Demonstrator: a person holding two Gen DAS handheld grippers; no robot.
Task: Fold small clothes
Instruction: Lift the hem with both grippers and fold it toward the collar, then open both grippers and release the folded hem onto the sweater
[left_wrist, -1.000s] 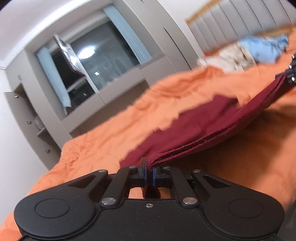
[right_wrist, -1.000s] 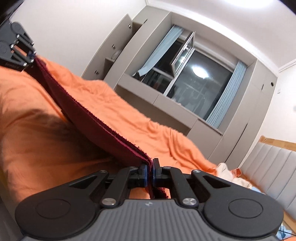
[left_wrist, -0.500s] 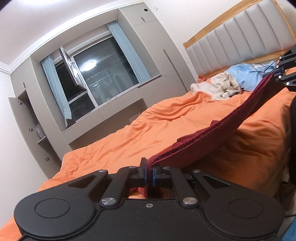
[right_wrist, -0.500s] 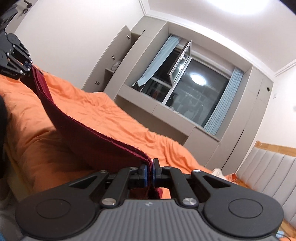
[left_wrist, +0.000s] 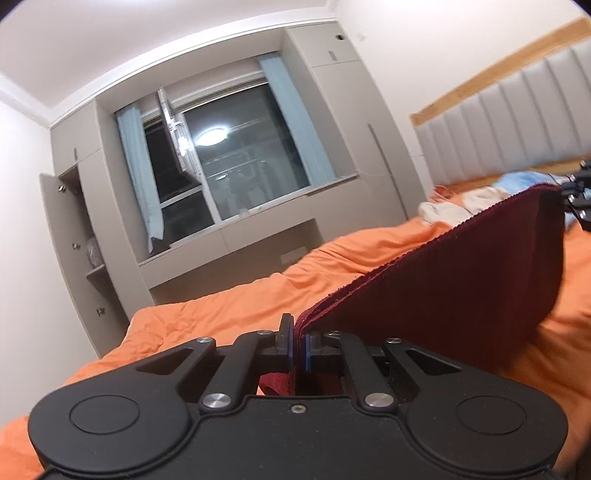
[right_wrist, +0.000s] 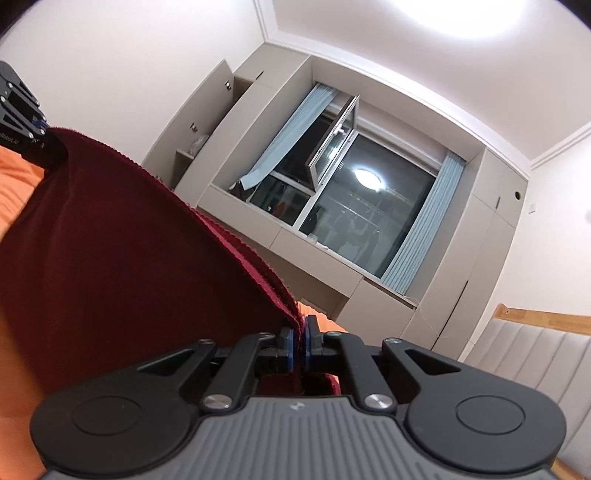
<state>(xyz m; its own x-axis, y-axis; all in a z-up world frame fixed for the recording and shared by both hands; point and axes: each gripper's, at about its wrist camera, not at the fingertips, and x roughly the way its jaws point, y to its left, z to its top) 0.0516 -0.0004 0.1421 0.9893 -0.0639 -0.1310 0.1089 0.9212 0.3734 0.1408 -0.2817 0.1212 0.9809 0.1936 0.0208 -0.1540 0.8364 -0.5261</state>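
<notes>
- The dark red cloth (left_wrist: 461, 280) is hanging in the air above the orange bed (left_wrist: 229, 314), stretched between the two claws; its long axis is running from one claw to the other, top edge taut, the body sagging below it
- The left claw (left_wrist: 297, 347) is pinching one top corner of the cloth, jaws nearly together with the fabric between the blue pads; a bit of cloth is bunching under them
- The right claw (right_wrist: 298, 347) is clamping the opposite top corner in the same narrow way; in the left wrist view it is showing only as a black fragment (left_wrist: 578, 199) cut off by the right edge
- The cloth's lower edge is hard to make out, being blurred in one view and lost behind the claw body in the other
- More clothes (left_wrist: 476, 199), pale and blue, are lying near the padded headboard (left_wrist: 517, 122), partly hidden behind the cloth; the window (right_wrist: 347, 206) is showing dark
</notes>
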